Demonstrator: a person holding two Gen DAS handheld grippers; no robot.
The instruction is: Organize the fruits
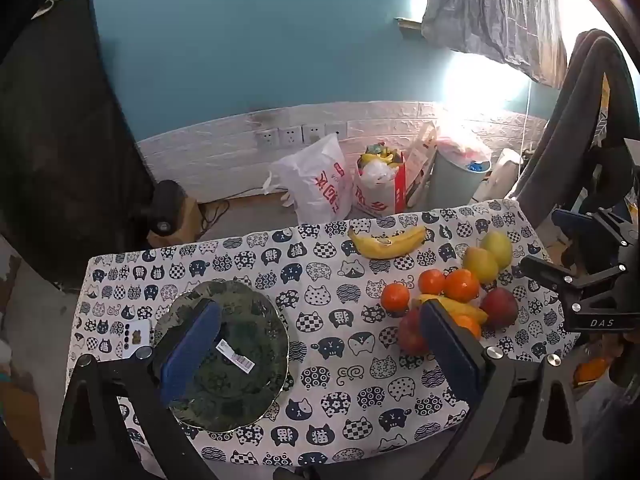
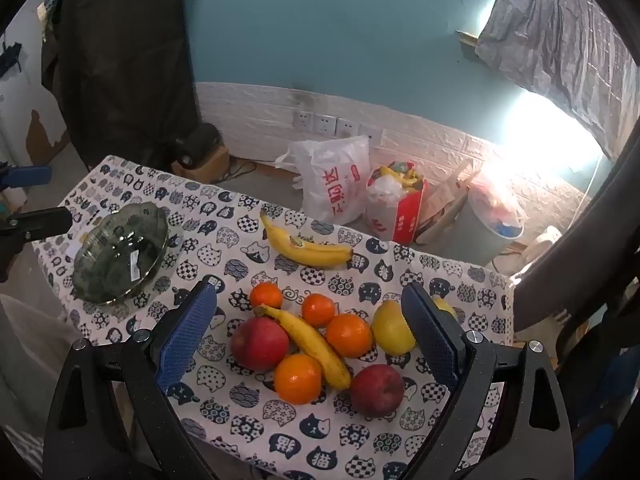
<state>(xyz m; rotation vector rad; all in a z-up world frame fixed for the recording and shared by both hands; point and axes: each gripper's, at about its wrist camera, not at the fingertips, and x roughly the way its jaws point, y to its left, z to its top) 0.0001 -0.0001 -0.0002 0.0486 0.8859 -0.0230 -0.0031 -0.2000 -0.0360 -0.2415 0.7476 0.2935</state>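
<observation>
Right gripper [image 2: 308, 340], jaws wide and empty, above the fruit pile [image 2: 316, 344]; green glass bowl [image 2: 120, 256] leftward holds nothing; all sorting remains.

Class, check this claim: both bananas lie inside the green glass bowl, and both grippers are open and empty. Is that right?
Not quite. The green glass bowl holds no fruit. One banana lies alone on the tablecloth; the other banana lies among the piled fruit, as the right wrist view shows. Both grippers are open and empty.

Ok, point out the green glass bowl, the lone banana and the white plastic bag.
green glass bowl [image 2: 120, 256], right wrist view, inner base.
lone banana [image 2: 308, 250], right wrist view, mid-length.
white plastic bag [image 2: 336, 180], right wrist view, printed front.
</observation>
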